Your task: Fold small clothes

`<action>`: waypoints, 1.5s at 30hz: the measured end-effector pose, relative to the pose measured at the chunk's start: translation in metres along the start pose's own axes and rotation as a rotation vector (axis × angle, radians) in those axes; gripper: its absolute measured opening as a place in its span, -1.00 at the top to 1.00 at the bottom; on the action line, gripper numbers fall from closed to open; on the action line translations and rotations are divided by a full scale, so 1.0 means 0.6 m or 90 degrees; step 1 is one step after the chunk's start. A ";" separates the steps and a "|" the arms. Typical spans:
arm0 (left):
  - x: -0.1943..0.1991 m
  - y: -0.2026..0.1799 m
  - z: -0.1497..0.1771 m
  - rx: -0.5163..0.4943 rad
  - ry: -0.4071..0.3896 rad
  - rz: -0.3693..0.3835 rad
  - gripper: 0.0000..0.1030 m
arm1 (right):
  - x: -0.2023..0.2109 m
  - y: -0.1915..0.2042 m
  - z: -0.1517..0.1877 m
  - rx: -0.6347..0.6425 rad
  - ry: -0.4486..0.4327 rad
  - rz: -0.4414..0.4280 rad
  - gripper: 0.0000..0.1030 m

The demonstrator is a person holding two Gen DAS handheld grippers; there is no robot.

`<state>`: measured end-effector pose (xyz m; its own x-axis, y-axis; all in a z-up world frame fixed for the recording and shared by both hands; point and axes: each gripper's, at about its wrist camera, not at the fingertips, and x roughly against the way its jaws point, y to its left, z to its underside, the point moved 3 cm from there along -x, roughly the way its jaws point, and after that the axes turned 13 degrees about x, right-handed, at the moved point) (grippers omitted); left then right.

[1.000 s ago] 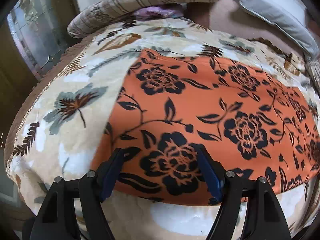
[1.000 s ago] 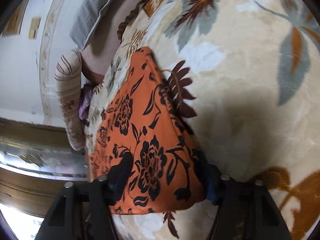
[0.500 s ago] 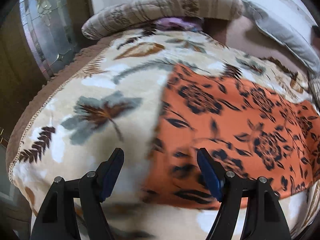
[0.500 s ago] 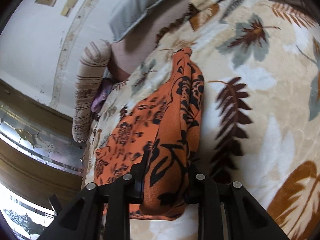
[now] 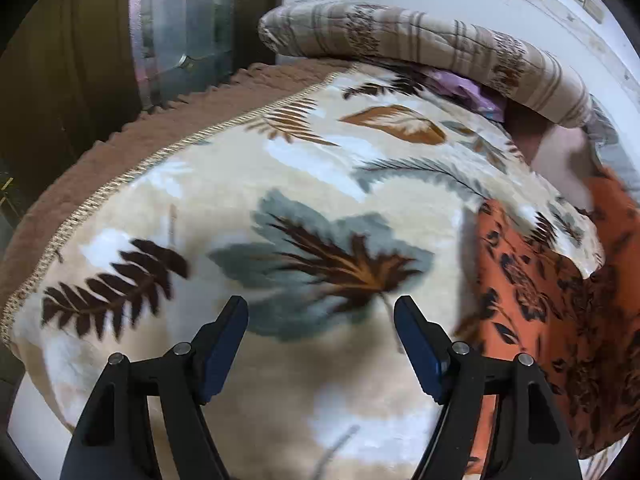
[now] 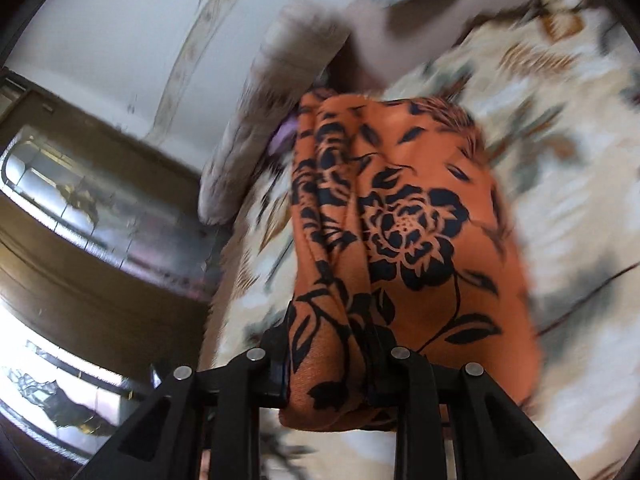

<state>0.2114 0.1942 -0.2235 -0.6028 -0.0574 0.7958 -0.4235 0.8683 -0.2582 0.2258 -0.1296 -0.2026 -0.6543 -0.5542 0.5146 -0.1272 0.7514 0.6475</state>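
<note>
Two fingers (image 6: pixel 276 364), bunched floral cloth (image 6: pixel 404 240)

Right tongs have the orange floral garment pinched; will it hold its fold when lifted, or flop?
Probably flop: the orange floral garment already bunches into soft pleats at the right tongs. It looks thin and light, so the free end would likely drape and drag across the plush leaf-print blanket.

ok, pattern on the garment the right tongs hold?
Orange garment with black floral print; clearest in the right wrist view.
</note>
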 end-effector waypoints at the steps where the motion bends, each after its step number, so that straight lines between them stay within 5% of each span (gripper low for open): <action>1: -0.002 0.007 -0.002 0.000 -0.002 -0.007 -0.48 | -0.038 0.014 0.011 -0.003 0.027 -0.004 0.47; 6: -0.010 0.052 -0.018 0.027 -0.006 -0.027 -0.48 | -0.168 0.027 0.089 -0.093 0.151 -0.116 0.10; 8: -0.007 0.059 -0.021 0.025 -0.007 -0.015 -0.48 | -0.168 0.036 0.099 -0.085 0.147 -0.172 -0.23; 12: 0.020 0.036 -0.022 0.015 -0.028 0.091 -0.48 | -0.108 0.022 0.082 -0.059 0.094 -0.203 -0.25; 14: 0.038 0.008 -0.014 -0.005 -0.038 0.157 -0.48 | -0.057 -0.001 0.067 -0.042 0.033 -0.181 -0.24; 18: 0.072 -0.072 0.025 -0.102 -0.044 0.264 -0.49 | 0.051 -0.071 0.048 0.022 -0.062 -0.026 -0.18; 20: 0.086 -0.117 0.057 -0.168 -0.050 0.289 -0.51 | 0.072 -0.098 0.057 0.016 -0.067 -0.012 0.08; 23: 0.087 -0.162 0.096 -0.246 -0.060 0.258 -0.52 | 0.062 -0.133 0.081 0.003 -0.030 -0.002 0.20; 27: 0.020 -0.195 0.151 -0.358 -0.010 0.107 -0.56 | 0.036 -0.167 0.112 0.000 0.009 0.010 0.41; 35: 0.017 -0.187 0.143 -0.331 -0.016 0.120 -0.77 | 0.038 -0.138 0.024 0.059 -0.012 0.006 0.36; 45: 0.006 -0.191 0.138 -0.330 -0.008 0.131 -0.80 | -0.083 -0.142 -0.088 0.080 0.008 0.080 0.36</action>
<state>0.2015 0.0535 -0.2364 -0.6475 0.1364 0.7497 0.0908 0.9906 -0.1018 0.3086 -0.1848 -0.2536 -0.6612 -0.4577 0.5944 -0.1380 0.8530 0.5033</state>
